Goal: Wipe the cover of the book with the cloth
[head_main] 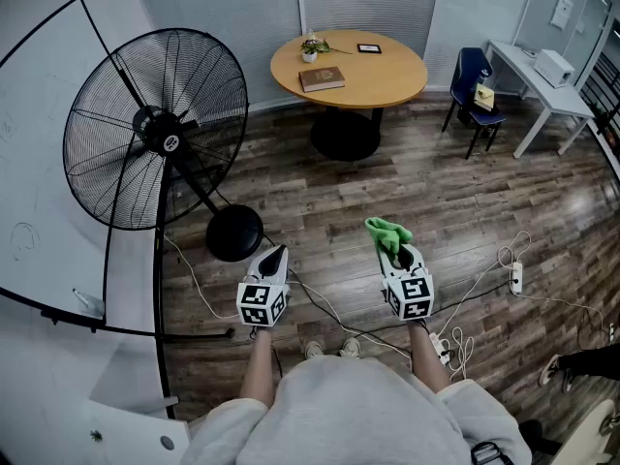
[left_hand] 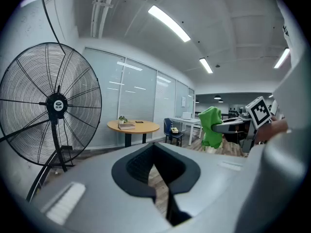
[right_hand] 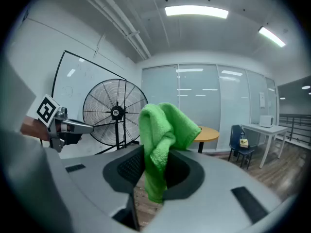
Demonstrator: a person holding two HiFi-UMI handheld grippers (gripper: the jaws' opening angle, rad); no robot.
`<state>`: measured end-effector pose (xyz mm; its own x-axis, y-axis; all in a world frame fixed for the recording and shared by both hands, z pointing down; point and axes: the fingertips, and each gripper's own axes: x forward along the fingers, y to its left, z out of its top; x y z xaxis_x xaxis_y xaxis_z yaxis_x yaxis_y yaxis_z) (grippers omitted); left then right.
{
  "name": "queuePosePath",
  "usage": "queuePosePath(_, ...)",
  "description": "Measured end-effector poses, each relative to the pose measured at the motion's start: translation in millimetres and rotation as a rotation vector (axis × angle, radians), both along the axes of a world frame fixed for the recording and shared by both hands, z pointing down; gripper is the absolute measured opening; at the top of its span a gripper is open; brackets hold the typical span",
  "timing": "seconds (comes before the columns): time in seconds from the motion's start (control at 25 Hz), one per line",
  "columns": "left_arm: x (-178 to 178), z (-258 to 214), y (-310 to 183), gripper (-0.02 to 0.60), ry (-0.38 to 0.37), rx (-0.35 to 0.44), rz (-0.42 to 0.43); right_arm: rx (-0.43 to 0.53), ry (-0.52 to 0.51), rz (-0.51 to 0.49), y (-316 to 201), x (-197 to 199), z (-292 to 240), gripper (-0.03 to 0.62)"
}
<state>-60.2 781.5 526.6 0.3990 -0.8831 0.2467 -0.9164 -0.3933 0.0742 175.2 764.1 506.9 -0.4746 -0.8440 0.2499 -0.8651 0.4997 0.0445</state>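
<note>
1. Head view: the right gripper (head_main: 397,250) is clamped on the green cloth (head_main: 387,231), near the person.
2. The left gripper (head_main: 275,258) has its jaws together, empty.
3. The book (head_main: 321,78) lies on the far round table (head_main: 387,76).

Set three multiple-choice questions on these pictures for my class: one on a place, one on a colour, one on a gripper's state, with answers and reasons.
1. Where is the book? A the floor; B the round table; C the blue chair.
2. What colour is the cloth? A green; B red; C white.
3. The left gripper is: A open wide; B gripping the cloth; C shut, empty.
Answers: B, it lies on the tabletop; A, bright green in every view; C, its jaws meet with nothing between.
</note>
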Motion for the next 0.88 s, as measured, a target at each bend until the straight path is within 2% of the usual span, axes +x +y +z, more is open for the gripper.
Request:
queuePosePath(0.32, 13.9, 1.1, -2.3, 0.009, -0.006, -0.006, -0.016, -0.003, -0.003, -0.020, -3.9, 12.0, 1.9, 0.107)
queuePosePath(0.52, 29.8, 3.1, -2.3, 0.009, -0.002, -0.008, -0.025, -0.008, -0.056, -0.065, 0.2, 21.2, 4.6, 0.107)
queuePosePath(0.88, 43.3, 18.6, 4.3, 0.009, -0.006, -0.041, -0.047, -0.020, -0.032, -0.081, -2.8, 35.0, 19.0, 0.107)
